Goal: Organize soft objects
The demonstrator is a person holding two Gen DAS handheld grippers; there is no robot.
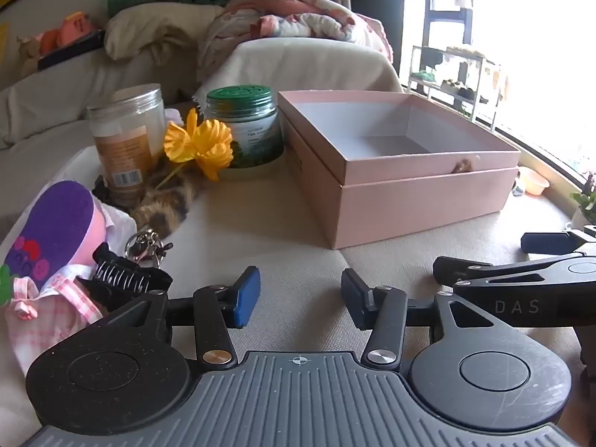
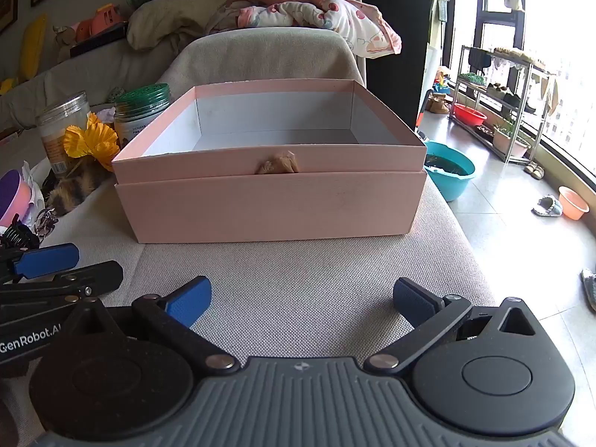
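Soft pile (pink gingham cloth (image 1: 41,305), furry tail (image 1: 164,205)) sits at 10 o'clock of left gripper (image 1: 300,298), nearer than right gripper (image 2: 301,301); pink box (image 2: 268,205) at 12; both fingers wide, empty.

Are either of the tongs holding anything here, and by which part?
Nothing is held. Left tongs and right tongs are both open above bare cushion.

Both wrist cams look fwd-down, sharing pink box (image 1: 402,186).
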